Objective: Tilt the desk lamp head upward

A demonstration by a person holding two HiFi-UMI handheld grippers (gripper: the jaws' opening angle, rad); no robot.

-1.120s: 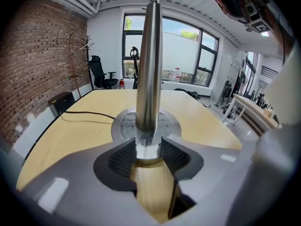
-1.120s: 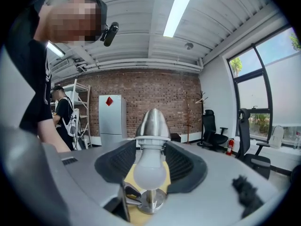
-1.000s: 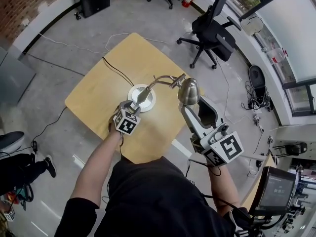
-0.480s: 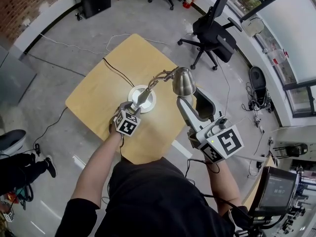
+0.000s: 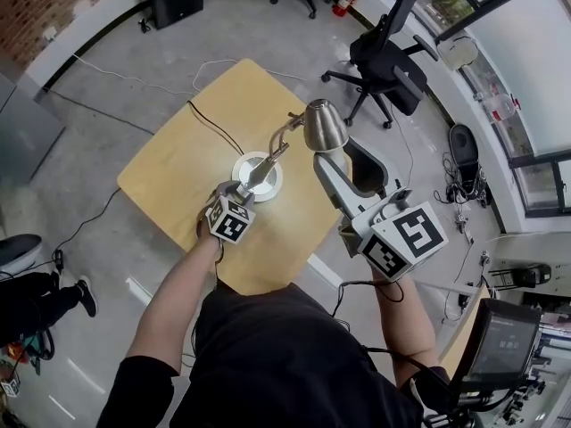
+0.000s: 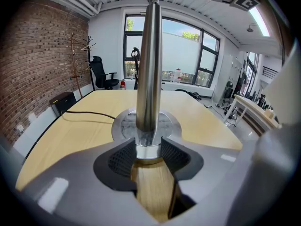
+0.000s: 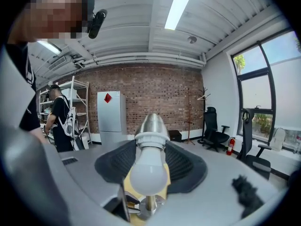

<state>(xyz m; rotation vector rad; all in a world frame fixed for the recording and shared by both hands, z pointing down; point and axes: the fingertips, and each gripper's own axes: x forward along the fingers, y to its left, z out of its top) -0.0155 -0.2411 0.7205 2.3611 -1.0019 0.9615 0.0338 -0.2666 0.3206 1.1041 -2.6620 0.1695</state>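
A brushed-metal desk lamp stands on a round base (image 5: 241,166) on the wooden table (image 5: 169,181). My left gripper (image 5: 246,187) is shut on the foot of the lamp's stem (image 6: 149,69), with its pads pressed on the collar just above the base (image 6: 123,124). My right gripper (image 5: 324,156) holds the bell-shaped lamp head (image 5: 326,125) from below, well above the table. In the right gripper view the head (image 7: 151,124) sits between the dark pads and its white bulb (image 7: 149,173) points at the camera. The curved neck (image 5: 284,136) rises from the stem to the head.
A black cable (image 5: 210,125) runs from the lamp base across the table and off its far edge. A black office chair (image 5: 388,52) stands beyond the table's right corner. A monitor (image 5: 500,341) is at the lower right. Another person's legs (image 5: 40,297) show at the left.
My right gripper has lifted the lamp head up and away from me, and the neck has swung up with it. The left gripper has stayed on the stem.
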